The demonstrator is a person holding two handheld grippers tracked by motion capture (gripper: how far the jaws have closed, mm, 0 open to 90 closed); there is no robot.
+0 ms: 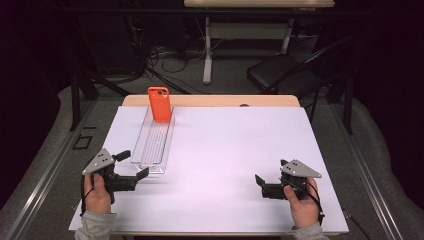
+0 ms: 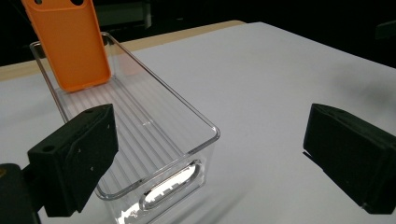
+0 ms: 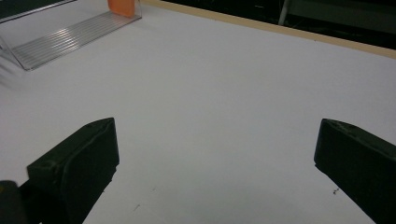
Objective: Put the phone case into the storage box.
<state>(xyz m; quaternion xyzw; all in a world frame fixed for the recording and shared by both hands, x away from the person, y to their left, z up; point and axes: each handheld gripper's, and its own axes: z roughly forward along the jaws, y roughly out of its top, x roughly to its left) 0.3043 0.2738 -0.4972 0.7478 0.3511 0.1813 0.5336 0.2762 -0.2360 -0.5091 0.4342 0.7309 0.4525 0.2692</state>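
Both jaws apart, empty. Risk: left gripper (image 1: 131,165) nudging clear plastic tray (image 1: 150,145), toppling leaning orange phone case (image 1: 160,104). Right gripper (image 1: 261,181) idle.

White table cover (image 1: 225,150) lies flat over a wooden table (image 1: 210,101), whose edge shows along the far side. Grey carpeted floor (image 1: 360,150) surrounds it. Black chair (image 1: 285,72) stands beyond the far right corner. A second table's white leg (image 1: 207,50) stands behind, with dark cables (image 1: 165,60) loose on the floor beside it.
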